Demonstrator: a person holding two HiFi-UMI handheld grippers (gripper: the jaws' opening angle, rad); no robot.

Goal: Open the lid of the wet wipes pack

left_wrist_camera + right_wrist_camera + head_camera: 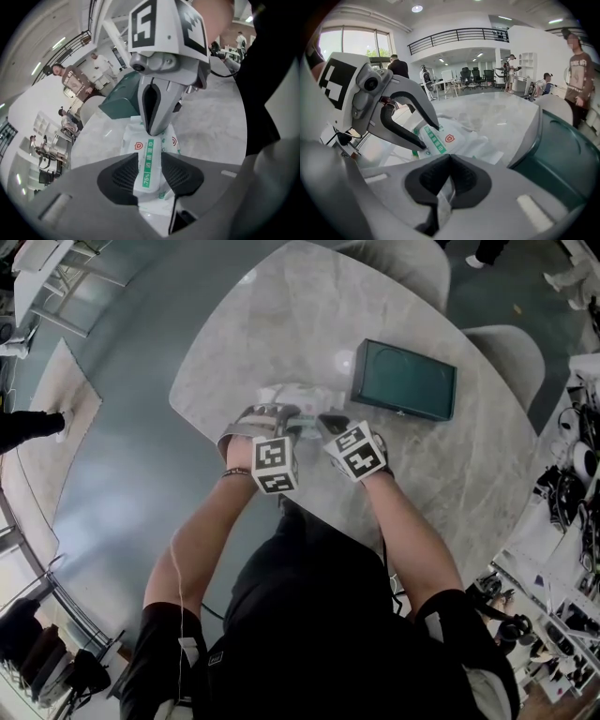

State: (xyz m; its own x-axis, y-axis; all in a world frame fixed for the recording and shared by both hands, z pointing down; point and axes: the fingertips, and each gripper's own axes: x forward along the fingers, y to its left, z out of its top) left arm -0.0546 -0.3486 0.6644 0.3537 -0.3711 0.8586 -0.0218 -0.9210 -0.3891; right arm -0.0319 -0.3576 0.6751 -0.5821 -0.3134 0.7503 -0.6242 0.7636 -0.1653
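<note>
- Head view, L to R: left gripper (278,418) and right gripper (330,421) meet over the wet wipes pack (302,396), which is on the person's side of the table (281,315). A green box (403,379) lies just beyond at right, apart from the pack.
- Left gripper view: jaws stand wide and the pads appear to press the pack's two sides. The green-striped lid flap (149,161) runs between them. Judged a steadying grip.
- Right gripper view: jaws nearly together, pinching a thin white film (443,199) at the pack's end. Prob. the flap's pull tab.
- Step in hand (judged): tab seized, lid not yet lifted. The flap lies flat on the pack w/ no gap showing.
- Next move calls for the right to peel up & back along the strip while the left holds the pack down. A slow pull is best, since thin film may slip or tear.
- Hidden/unclear: in head view the gripper bodies cover much of the pack & both jaw sets. Can't tell whether the film is the tab or the pack's end seal. Flap print is unreadable bar "75%".
</note>
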